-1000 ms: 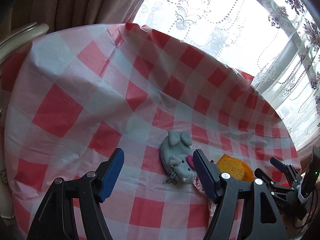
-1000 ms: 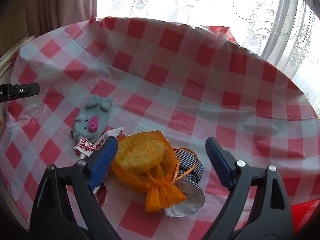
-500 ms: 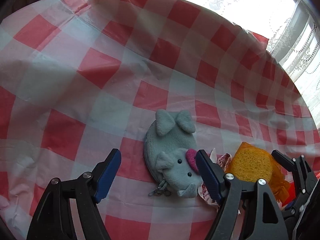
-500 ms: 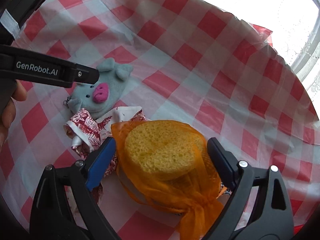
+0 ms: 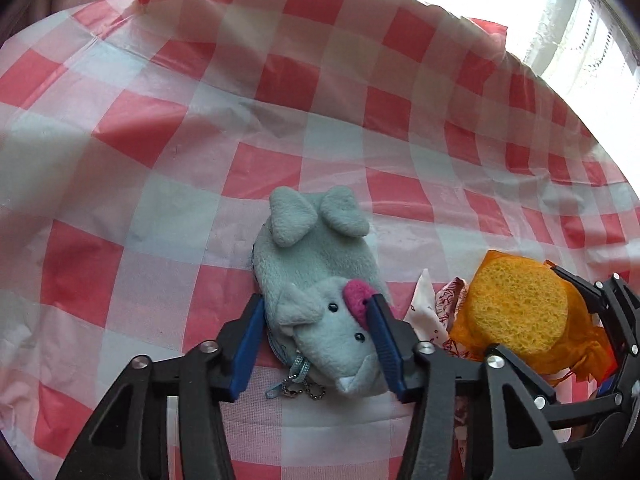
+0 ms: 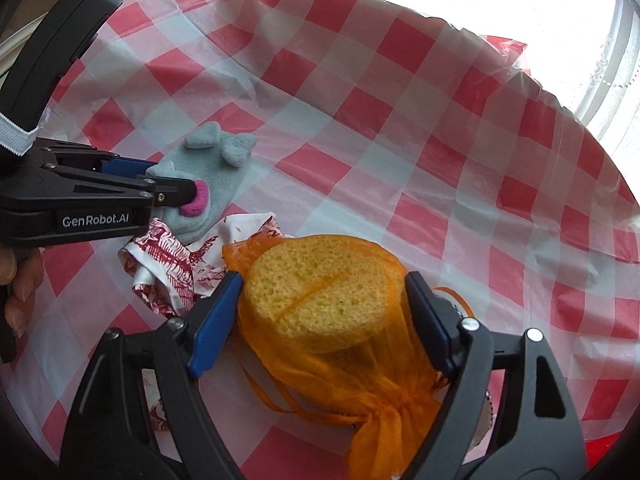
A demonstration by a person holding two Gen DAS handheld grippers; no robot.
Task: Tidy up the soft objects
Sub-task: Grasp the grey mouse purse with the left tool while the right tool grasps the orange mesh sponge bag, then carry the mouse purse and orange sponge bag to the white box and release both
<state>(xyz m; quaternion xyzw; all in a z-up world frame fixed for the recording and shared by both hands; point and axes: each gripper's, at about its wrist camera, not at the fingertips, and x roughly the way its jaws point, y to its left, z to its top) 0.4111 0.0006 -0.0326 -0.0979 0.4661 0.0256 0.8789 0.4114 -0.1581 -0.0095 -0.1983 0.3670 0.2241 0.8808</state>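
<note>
A grey plush animal pouch (image 5: pixel 316 280) with a pink nose and a bead-chain zip pull lies on the red-and-white checked tablecloth (image 5: pixel 200 120). My left gripper (image 5: pixel 318 320) is shut on its head end; it also shows in the right wrist view (image 6: pixel 172 184), gripping the pouch (image 6: pixel 216 176). A yellow sponge in an orange mesh bag (image 6: pixel 320 296) sits between the pads of my right gripper (image 6: pixel 322 304), which touch its sides. The sponge shows in the left wrist view (image 5: pixel 516 312) too.
A white cloth with a dark red print (image 6: pixel 176 260) lies crumpled between the pouch and the sponge. The tablecloth's far edge (image 6: pixel 520 60) runs along a bright window. A hand (image 6: pixel 16 292) holds the left gripper at the left edge.
Both grippers have moved forward and down onto their objects. The left jaws have closed on the grey pouch, and the right jaws have narrowed onto the sponge bag.
</note>
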